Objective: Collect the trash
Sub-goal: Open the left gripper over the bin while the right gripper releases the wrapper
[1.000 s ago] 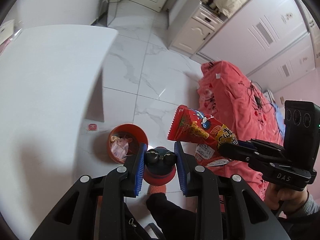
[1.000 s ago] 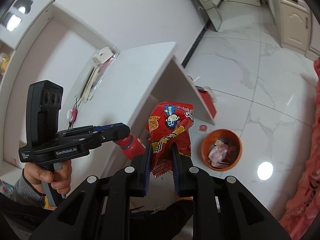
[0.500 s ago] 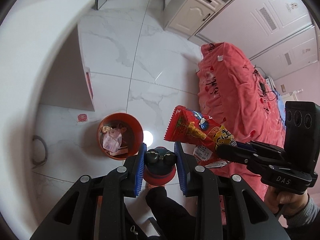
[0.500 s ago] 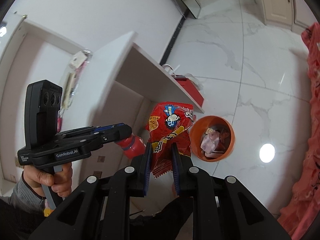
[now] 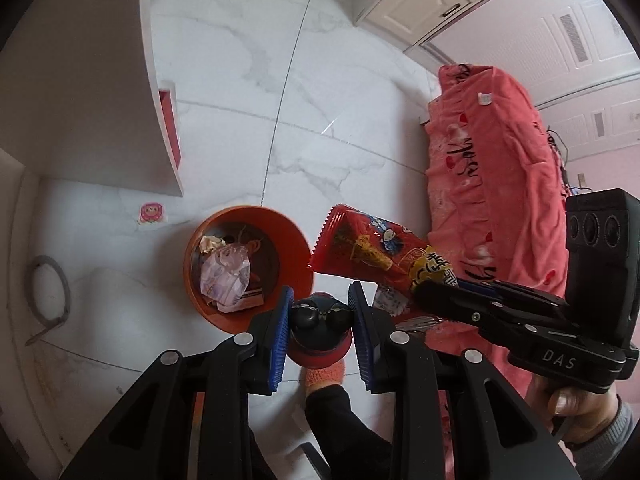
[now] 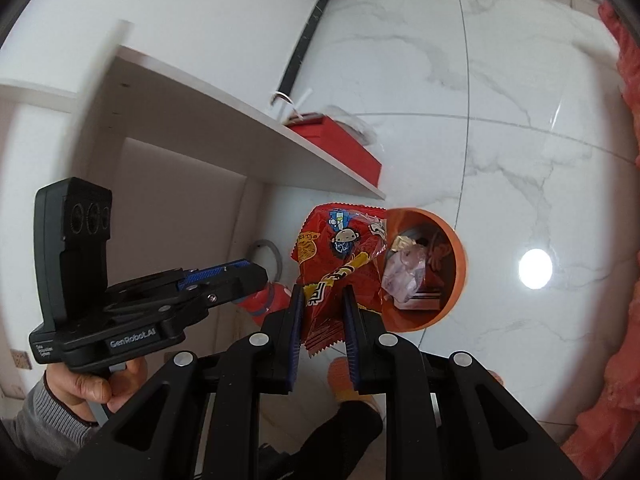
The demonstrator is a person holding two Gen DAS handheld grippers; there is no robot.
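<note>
My left gripper [image 5: 320, 312] is shut on a red bottle with a dark cap [image 5: 320, 328], held just right of and above an orange trash bin [image 5: 248, 268] on the floor. The bin holds crumpled wrappers. My right gripper [image 6: 320, 300] is shut on a red snack bag [image 6: 336, 256], held beside the bin [image 6: 444, 280]. The bag also shows in the left wrist view [image 5: 376, 252], with its end near the bin's rim. The bottle shows in the right wrist view [image 6: 264, 300].
A white desk panel [image 5: 160, 80] and a red box [image 6: 340, 148] stand on the marble floor left of the bin. A pink-covered bed [image 5: 492, 160] lies to the right. A sticker [image 5: 150, 213] and a grey ring [image 5: 48, 280] lie on the floor.
Both grippers have come down below the desk top towards the floor, and the bin now looks larger and closer. Both still hold their items.
</note>
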